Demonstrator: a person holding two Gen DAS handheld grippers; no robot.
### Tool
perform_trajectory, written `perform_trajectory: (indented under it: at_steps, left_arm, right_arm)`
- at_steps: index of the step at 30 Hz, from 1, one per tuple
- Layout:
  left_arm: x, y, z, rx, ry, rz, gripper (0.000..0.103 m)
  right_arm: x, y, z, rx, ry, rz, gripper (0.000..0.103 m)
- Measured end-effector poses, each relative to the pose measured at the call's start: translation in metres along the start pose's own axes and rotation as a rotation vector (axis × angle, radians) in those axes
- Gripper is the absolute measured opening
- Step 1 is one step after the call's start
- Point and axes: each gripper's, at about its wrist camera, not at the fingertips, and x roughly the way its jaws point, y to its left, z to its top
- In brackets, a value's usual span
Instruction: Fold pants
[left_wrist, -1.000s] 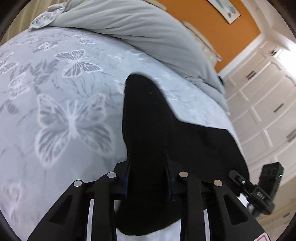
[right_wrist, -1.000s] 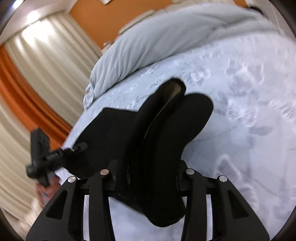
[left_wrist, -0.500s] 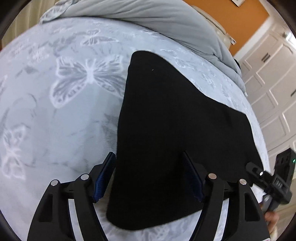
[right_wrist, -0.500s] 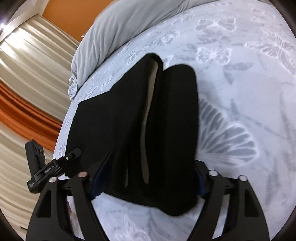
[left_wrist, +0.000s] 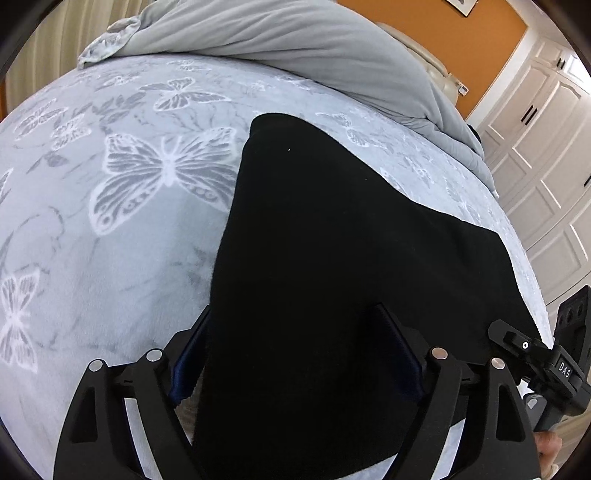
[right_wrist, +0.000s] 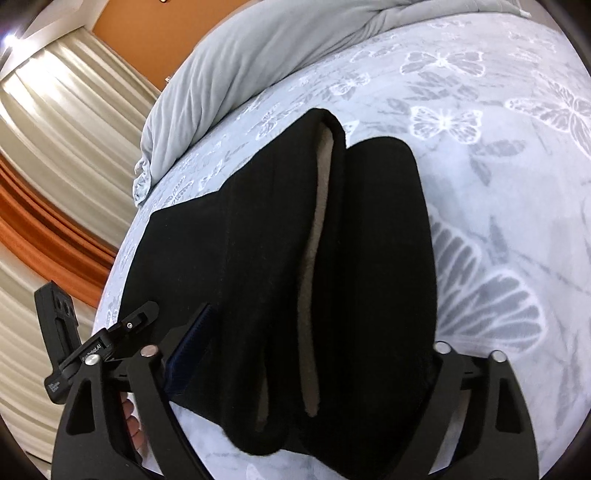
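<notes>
Left gripper: jaws spread wide, released; the pants pass between the fingers without being pinched. Blue pads show on the inner faces.
Right gripper: jaws also wide apart, gripping nothing; the folded cloth lies between them. One blue pad visible on the left finger; the other finger's tip is hidden behind the cloth.
Pants: black, lying flat on the bed, folded over. Right wrist view shows two layered folds with a pale lining strip running along the gap between them.
Bedspread: light blue-grey, printed with white butterflies; pants rest on it, near its edge.
Duvet: plain grey, bunched up across the far side of the bed, apart from the pants.
Beyond: orange wall, white panelled wardrobe doors, beige curtains.
</notes>
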Motion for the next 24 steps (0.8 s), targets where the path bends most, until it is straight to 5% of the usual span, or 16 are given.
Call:
perform_trajectory:
  at_steps: [3,5,10,14,16,20,21,23,24]
  left_arm:
    - [-0.004,-0.002,0.000,0.018,-0.011,-0.037,0.057]
    - [-0.012,-0.004,0.002,0.020,-0.019,-0.046,0.035]
    - [-0.058,0.006,0.009,-0.071,0.021,-0.169,0.030]
    - [-0.069,0.013,-0.006,-0.064,0.073,-0.147,0.039]
    - [-0.055,0.021,-0.021,-0.063,0.132,-0.077,0.044]
    - [-0.089,0.030,-0.014,-0.092,0.013,-0.074,0.055]
    - [-0.099,0.030,-0.008,-0.094,-0.036,-0.057,0.061]
    - [-0.111,0.026,0.004,-0.090,-0.123,0.002,0.087]
    - [-0.106,0.023,0.007,-0.078,-0.122,0.019,0.088]
  right_arm:
    - [-0.004,0.009,0.001,-0.027,-0.018,0.007,0.046]
    - [-0.015,0.017,0.004,-0.033,-0.029,0.016,0.041]
    - [-0.061,0.054,-0.007,-0.129,-0.003,0.041,0.040]
    - [-0.051,0.038,-0.037,-0.171,0.106,-0.045,0.058]
    - [-0.052,0.009,-0.042,-0.041,0.135,-0.056,0.063]
    - [-0.106,0.003,-0.023,0.008,-0.075,-0.068,0.064]
    - [-0.114,0.009,-0.015,-0.008,-0.108,-0.046,0.071]
    - [-0.100,0.016,-0.005,-0.017,-0.048,0.006,0.078]
    - [-0.086,0.016,-0.004,-0.011,-0.002,0.011,0.078]
